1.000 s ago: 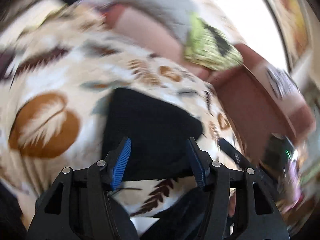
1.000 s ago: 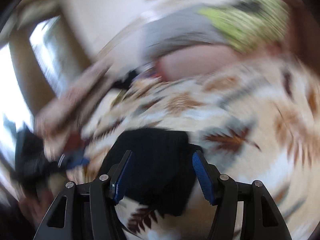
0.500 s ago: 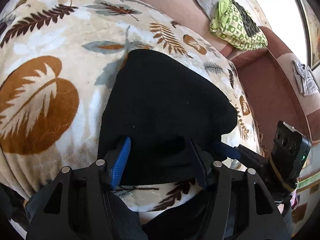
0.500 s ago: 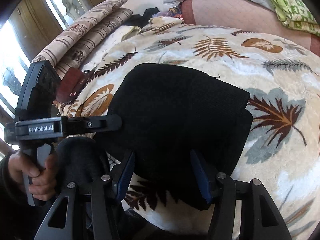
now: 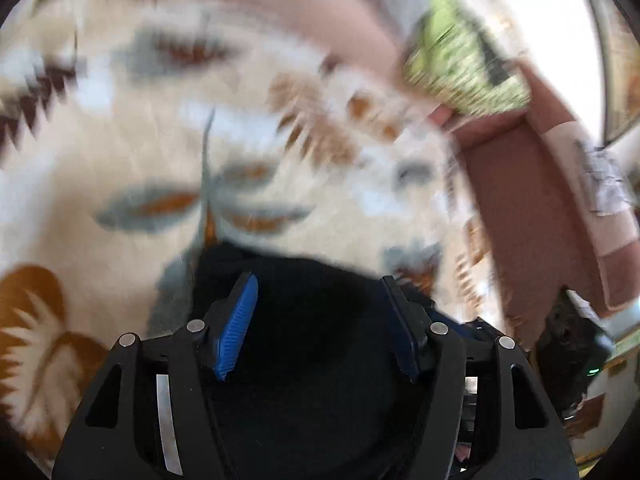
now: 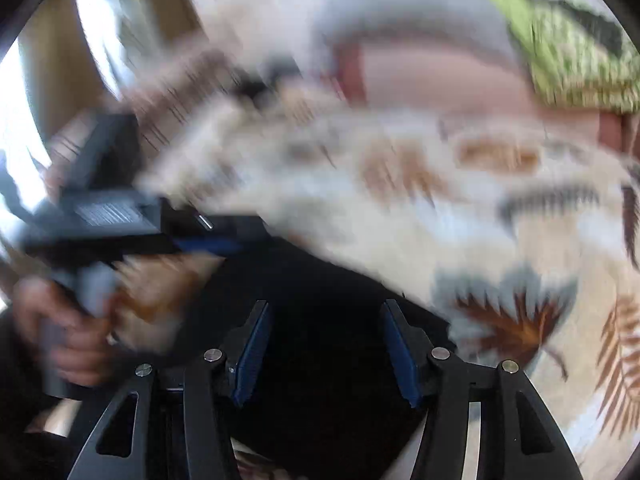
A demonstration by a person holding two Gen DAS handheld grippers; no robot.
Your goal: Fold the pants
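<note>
Both views are now smearing with motion, where half a second ago they were sharp. The black pants (image 5: 304,320) are lying in a folded bundle on the leaf-print blanket (image 5: 120,152), and they are now filling only the lower part of each view, nearer the cameras than before. The left gripper (image 5: 316,316) is reaching over the pants with its jaws apart and nothing pinched between the pads; its jaws have just been opening a little. The right gripper (image 6: 326,344) is doing the same from the other side, jaws apart with cloth beneath but not clamped. In the right view the hand (image 6: 68,340) holding the left tool is showing at the left. This is looking like both grippers sweeping along the bundle, perhaps smoothing it or seeking a new hold; the blur is hiding any touch
</note>
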